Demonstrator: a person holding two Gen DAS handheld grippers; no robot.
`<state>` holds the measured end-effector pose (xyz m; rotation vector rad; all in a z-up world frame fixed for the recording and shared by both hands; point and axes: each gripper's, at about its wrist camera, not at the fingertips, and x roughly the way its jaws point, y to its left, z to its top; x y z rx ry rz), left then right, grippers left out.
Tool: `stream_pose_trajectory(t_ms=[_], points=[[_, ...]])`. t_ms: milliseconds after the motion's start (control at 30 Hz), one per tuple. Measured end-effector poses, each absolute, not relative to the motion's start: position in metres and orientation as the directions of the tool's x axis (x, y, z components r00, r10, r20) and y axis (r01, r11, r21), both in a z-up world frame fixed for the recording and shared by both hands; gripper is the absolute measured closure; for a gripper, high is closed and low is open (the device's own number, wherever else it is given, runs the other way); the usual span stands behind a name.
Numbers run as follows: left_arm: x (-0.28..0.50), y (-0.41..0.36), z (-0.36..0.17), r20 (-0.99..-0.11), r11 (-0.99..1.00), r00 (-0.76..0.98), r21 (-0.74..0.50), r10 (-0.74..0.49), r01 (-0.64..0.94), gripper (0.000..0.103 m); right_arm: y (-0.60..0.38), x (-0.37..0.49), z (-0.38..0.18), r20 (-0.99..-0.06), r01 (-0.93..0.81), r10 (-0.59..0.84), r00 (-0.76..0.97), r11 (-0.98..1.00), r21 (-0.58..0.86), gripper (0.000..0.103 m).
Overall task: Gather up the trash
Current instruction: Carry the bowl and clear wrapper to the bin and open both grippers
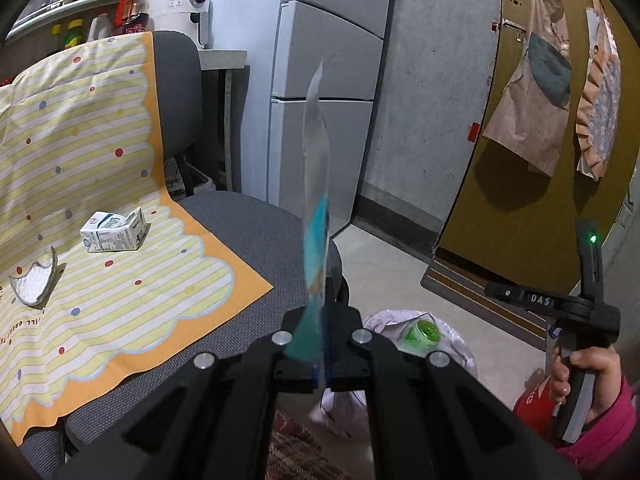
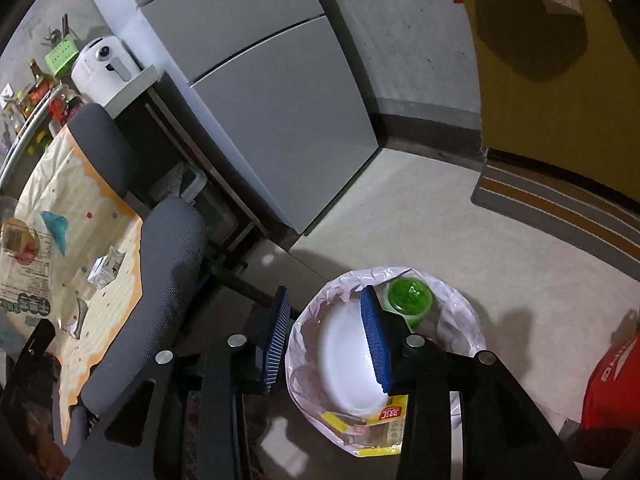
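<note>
Your left gripper (image 1: 320, 360) is clamped on that long wrapper (image 1: 317, 200) standing upright, and the trash bag (image 1: 460, 344) sits just below-right of it, while your right gripper (image 2: 328, 340) hangs open right over the bag.

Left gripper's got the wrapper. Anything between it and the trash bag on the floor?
Nothing visible blocks it. The left gripper holds the wrapper upright above the chair's edge, and the trash bag sits open on the floor just beyond. The right gripper hangs open directly over the bag's mouth and may crowd the drop.
</note>
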<state>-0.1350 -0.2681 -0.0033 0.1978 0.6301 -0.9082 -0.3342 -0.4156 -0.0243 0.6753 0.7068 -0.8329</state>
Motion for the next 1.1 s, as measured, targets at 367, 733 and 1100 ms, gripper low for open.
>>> stream_pose_trajectory(t_ms=[367,733,1100], points=[[-0.163,-0.302,-0.038,-0.632,0.476,0.324,-0.082,-0.704,0.875,0.103,-0.395,-0.345,0.025,-0.662,0.805,-0.513,0.547,0.539,0.249,0.064],[-0.197,-0.359,-0.074,-0.658,0.318,0.225,-0.023,-0.719,0.948,0.103,-0.404,-0.371,0.038,-0.622,0.827,-0.571,0.536,0.502,0.252,0.064],[-0.196,-0.381,-0.108,-0.733,0.285,0.183,-0.015,-0.655,0.958,0.048,-0.412,-0.379,0.03,-0.64,0.839,-0.565,0.52,0.48,0.258,0.064]])
